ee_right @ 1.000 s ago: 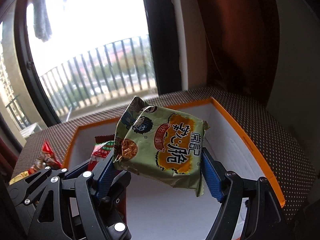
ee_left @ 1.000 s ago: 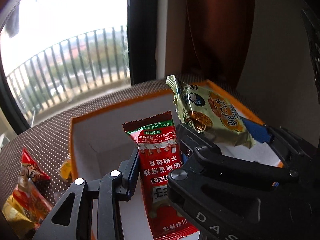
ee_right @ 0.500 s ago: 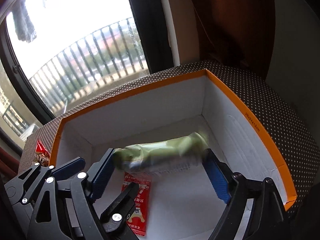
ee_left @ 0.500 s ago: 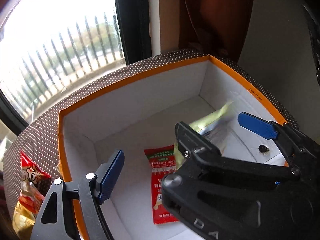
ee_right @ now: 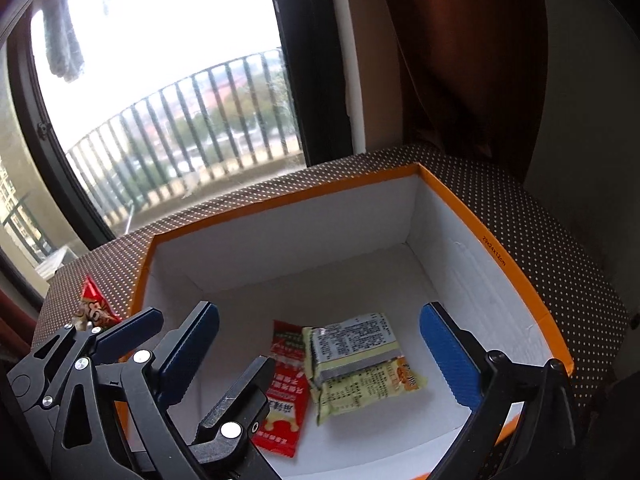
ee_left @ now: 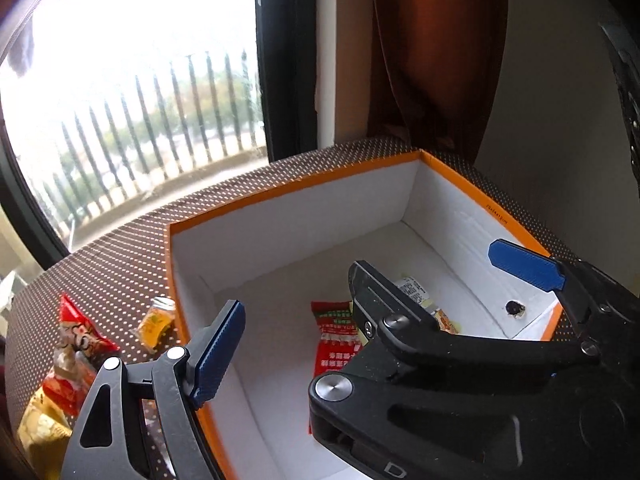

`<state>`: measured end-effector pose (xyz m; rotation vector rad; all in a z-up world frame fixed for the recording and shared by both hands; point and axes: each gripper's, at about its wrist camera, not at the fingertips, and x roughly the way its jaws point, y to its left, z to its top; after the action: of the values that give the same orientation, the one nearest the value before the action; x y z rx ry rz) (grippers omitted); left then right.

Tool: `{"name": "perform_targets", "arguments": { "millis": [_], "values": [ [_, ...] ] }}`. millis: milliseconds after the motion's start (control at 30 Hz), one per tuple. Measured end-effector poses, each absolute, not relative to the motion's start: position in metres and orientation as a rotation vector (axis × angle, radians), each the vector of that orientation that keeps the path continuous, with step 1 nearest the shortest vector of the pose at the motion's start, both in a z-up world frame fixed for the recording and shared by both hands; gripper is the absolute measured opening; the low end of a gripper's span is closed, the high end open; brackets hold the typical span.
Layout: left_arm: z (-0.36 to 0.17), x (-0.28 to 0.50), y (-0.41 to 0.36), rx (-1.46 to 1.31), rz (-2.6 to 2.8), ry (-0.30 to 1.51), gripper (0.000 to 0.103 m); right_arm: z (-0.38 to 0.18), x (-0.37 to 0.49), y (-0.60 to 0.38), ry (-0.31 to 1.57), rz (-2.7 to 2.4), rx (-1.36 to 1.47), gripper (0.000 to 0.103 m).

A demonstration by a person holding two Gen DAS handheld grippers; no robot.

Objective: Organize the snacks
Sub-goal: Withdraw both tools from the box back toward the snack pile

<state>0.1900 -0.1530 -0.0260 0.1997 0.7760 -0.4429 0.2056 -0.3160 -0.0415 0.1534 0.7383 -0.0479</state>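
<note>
Snacks are lying inside an orange-rimmed box [ee_right: 492,236] with white walls: a red packet [ee_right: 286,388] is resting flat on the floor, and a green packet [ee_right: 356,360], back side up, is overlapping its right edge. Both are sitting toward the near end of the box. The right gripper [ee_right: 320,356] is hovering above them with its blue-padded jaws spread wide and nothing between them. The left gripper [ee_left: 384,316] is also hanging over the box, its jaws wide apart and gripping nothing. Outside the box, on the dotted brown tablecloth [ee_left: 120,264], a small yellow packet [ee_left: 154,324] is lying just beside the left wall, and a pile of red-and-yellow packets [ee_left: 68,364] is sitting farther left.
</note>
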Motion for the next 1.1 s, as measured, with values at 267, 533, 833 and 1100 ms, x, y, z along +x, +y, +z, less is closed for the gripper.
{"name": "perform_targets", "arguments": {
  "millis": [267,533,833,1100],
  "values": [
    [-0.008,0.165,-0.133,0.181,-0.402,0.707,0.082,-0.023,0.189,-0.289,0.683,-0.005,0.127,0.102],
    [0.004,0.141,-0.112,0.158,-0.364,0.641,0.082,-0.006,0.167,-0.261,0.624,0.034,0.096,0.102],
    [0.006,0.120,-0.082,0.125,-0.297,0.608,0.082,-0.003,0.151,-0.229,0.586,0.097,0.064,0.102],
    [0.003,0.097,-0.050,0.106,-0.235,0.557,0.082,-0.005,0.134,-0.199,0.527,0.160,0.038,0.102]
  ]
}}
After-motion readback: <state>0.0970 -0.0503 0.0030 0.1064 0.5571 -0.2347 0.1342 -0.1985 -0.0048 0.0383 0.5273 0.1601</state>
